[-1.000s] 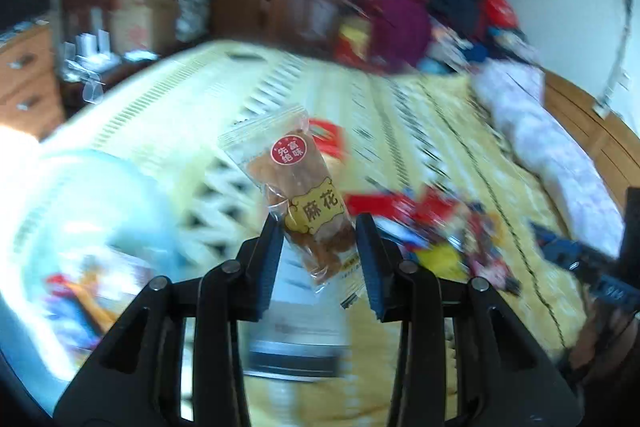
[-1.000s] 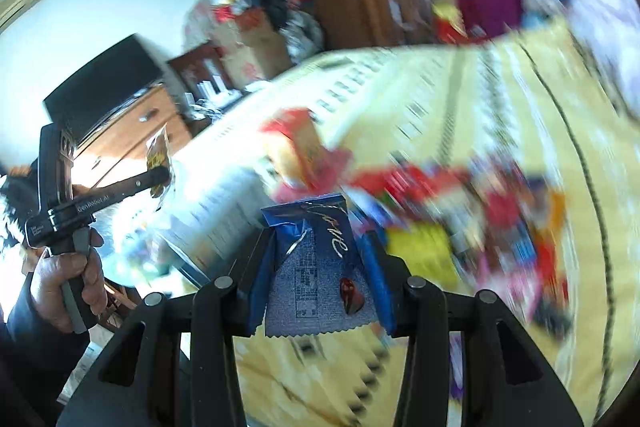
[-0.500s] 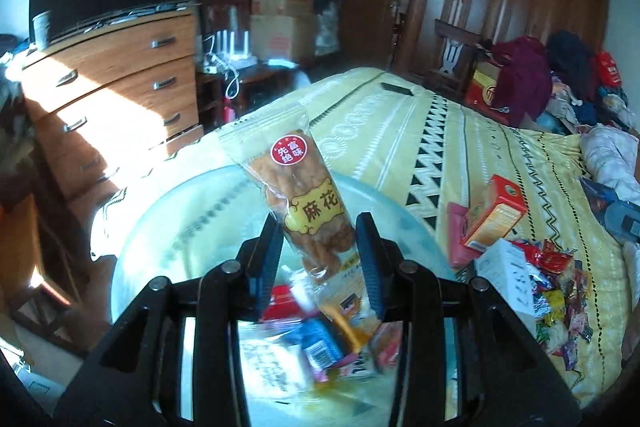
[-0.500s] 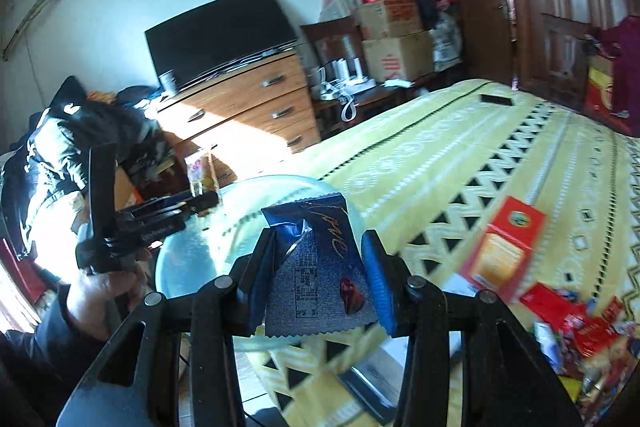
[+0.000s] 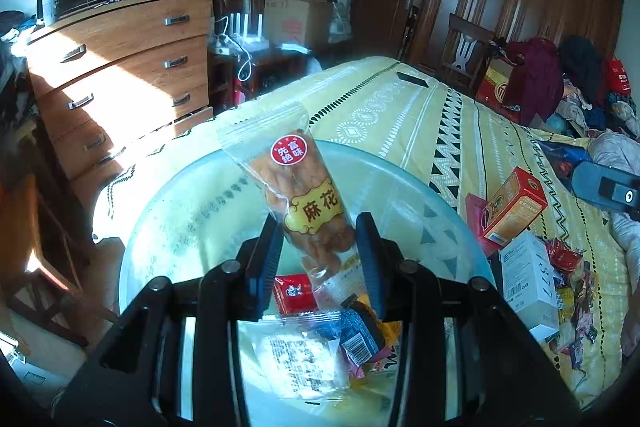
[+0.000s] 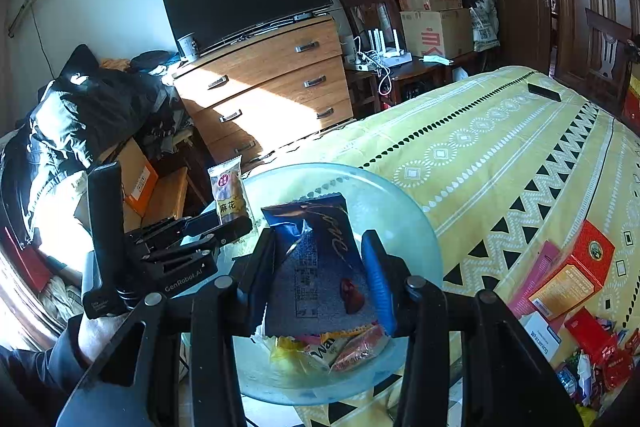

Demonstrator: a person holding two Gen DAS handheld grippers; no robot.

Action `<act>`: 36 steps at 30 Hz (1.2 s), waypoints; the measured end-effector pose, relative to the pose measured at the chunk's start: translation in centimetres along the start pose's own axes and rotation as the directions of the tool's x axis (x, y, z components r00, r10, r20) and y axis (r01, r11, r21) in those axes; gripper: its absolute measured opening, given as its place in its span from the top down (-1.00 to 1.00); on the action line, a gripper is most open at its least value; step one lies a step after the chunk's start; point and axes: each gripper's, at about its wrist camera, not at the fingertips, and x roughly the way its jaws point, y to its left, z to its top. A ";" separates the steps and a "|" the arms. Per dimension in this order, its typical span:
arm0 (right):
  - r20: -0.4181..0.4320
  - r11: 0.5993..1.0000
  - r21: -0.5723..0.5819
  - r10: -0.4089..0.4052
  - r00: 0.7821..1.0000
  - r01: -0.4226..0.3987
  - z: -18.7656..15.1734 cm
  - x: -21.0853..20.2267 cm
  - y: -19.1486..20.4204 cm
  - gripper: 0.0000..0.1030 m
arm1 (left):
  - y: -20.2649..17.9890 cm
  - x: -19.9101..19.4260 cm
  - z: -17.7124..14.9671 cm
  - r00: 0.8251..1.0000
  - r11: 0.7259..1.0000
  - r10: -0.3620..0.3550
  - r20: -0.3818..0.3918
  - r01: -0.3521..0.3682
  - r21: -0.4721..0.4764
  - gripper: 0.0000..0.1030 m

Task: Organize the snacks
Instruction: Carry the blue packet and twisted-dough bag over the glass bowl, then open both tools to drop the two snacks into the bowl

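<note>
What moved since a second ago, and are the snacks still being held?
Both grippers swung away from the snack pile on the bed to above the glass bowl. Nothing was let go: the left gripper still pinches the twisted-dough packet, the right gripper the blue packet.

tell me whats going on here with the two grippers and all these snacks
A person is sorting snacks on a bed into a clear bowl. The left gripper is shut on a clear packet of fried twists, held over the bowl. The right gripper is shut on a blue wrapper, also above the bowl. Several wrapped snacks already lie inside. More snacks, including an orange box, wait on the yellow bedspread.
</note>
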 end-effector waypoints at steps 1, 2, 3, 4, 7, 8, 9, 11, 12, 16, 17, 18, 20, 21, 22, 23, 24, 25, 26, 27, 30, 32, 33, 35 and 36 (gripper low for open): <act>-0.002 1.000 0.001 -0.001 1.000 0.001 0.0 0.2 0.0 0.08 | 0.2 0.1 0.0 1.000 1.000 -0.001 -0.002 0.001 -0.002 0.26; -0.004 1.000 0.002 -0.002 1.000 0.002 0.1 0.3 0.1 0.08 | 0.4 0.1 -0.1 1.000 1.000 -0.001 -0.003 0.001 -0.003 0.26; -0.007 1.000 0.001 -0.003 1.000 0.003 0.0 0.4 0.2 0.08 | 0.5 0.2 -0.1 1.000 1.000 -0.001 -0.005 0.001 -0.005 0.26; -0.010 1.000 0.001 -0.004 1.000 0.004 0.0 0.6 0.2 0.08 | 0.6 0.3 -0.1 1.000 1.000 -0.001 -0.007 0.001 -0.006 0.26; -0.017 1.000 0.007 -0.005 1.000 0.005 -0.1 1.1 0.3 0.08 | 0.8 0.5 -0.2 1.000 1.000 -0.002 -0.012 0.002 -0.006 0.26; -0.019 1.000 0.008 -0.006 1.000 0.006 -0.1 1.3 0.3 0.08 | 0.9 0.5 -0.2 1.000 1.000 -0.003 -0.014 0.003 -0.005 0.26; -0.020 1.000 0.010 -0.006 1.000 0.006 -0.1 1.5 0.3 0.08 | 1.0 0.6 -0.2 1.000 1.000 -0.004 -0.015 0.004 -0.005 0.26; -0.021 1.000 0.012 -0.007 1.000 0.007 0.0 1.6 0.3 0.08 | 1.1 0.7 -0.1 1.000 1.000 -0.003 -0.018 0.003 -0.004 0.26; -0.022 1.000 0.013 -0.006 1.000 0.007 0.0 1.7 0.3 0.08 | 1.1 0.8 0.0 1.000 1.000 -0.004 -0.020 0.004 -0.005 0.26; -0.021 1.000 0.008 -0.004 1.000 0.004 0.1 1.9 0.4 0.08 | 1.2 0.9 0.0 1.000 1.000 -0.005 -0.020 0.005 -0.004 0.26; -0.021 1.000 0.007 -0.004 1.000 0.004 0.1 2.0 0.5 0.08 | 1.2 0.9 0.0 1.000 1.000 -0.005 -0.021 0.005 -0.004 0.26; -0.021 1.000 0.007 -0.004 1.000 0.004 0.1 2.1 0.5 0.08 | 1.2 0.9 0.0 1.000 1.000 -0.005 -0.021 0.005 -0.003 0.26; -0.021 1.000 0.008 -0.004 1.000 0.004 0.1 2.2 0.5 0.08 | 1.2 0.9 0.0 1.000 1.000 -0.004 -0.021 0.004 -0.005 0.26; -0.022 1.000 0.008 -0.004 1.000 0.004 0.1 2.2 0.5 0.08 | 1.2 0.9 0.0 1.000 1.000 -0.004 -0.020 0.004 -0.005 0.26; -0.023 1.000 0.008 -0.004 1.000 0.005 0.1 2.2 0.5 0.08 | 1.2 0.9 0.0 1.000 1.000 -0.004 -0.020 0.004 -0.005 0.26; -0.023 1.000 0.008 -0.004 1.000 0.004 0.1 2.2 0.5 0.08 | 1.2 0.9 0.0 1.000 1.000 -0.004 -0.021 0.004 -0.005 0.26; -0.023 1.000 0.008 -0.004 1.000 0.005 0.1 2.2 0.5 0.08 | 1.2 0.9 0.1 1.000 1.000 -0.003 -0.022 0.003 -0.004 0.26; -0.023 1.000 0.008 -0.005 1.000 0.005 0.1 2.1 0.5 0.08 | 1.2 0.9 0.0 1.000 1.000 -0.003 -0.022 0.002 -0.004 0.26; -0.023 1.000 0.008 -0.006 1.000 0.006 0.1 2.2 0.5 0.08 | 1.2 0.9 0.0 1.000 1.000 -0.003 -0.022 0.003 -0.005 0.26; -0.024 1.000 0.009 -0.006 1.000 0.006 0.2 2.3 0.5 0.08 | 1.2 0.8 0.0 1.000 1.000 -0.003 -0.022 0.003 -0.005 0.26; -0.025 1.000 0.008 -0.007 1.000 0.007 0.2 2.5 0.5 0.08 | 1.2 0.9 0.0 1.000 1.000 -0.004 -0.021 0.004 -0.005 0.26; -0.024 1.000 0.009 -0.006 1.000 0.006 0.2 2.5 0.5 0.08 | 1.3 0.9 0.0 1.000 1.000 -0.004 -0.022 0.004 -0.005 0.26; -0.024 1.000 0.010 -0.006 1.000 0.007 0.2 2.5 0.5 0.08 | 1.2 0.9 0.0 1.000 1.000 -0.003 -0.023 0.003 -0.005 0.26; -0.026 1.000 0.010 -0.007 1.000 0.007 0.2 2.5 0.5 0.08 | 1.3 1.0 0.0 1.000 1.000 -0.004 -0.023 0.004 -0.005 0.26; -0.025 1.000 0.010 -0.006 1.000 0.007 0.2 2.4 0.5 0.08 | 1.2 1.0 0.0 1.000 1.000 -0.004 -0.023 0.004 -0.006 0.26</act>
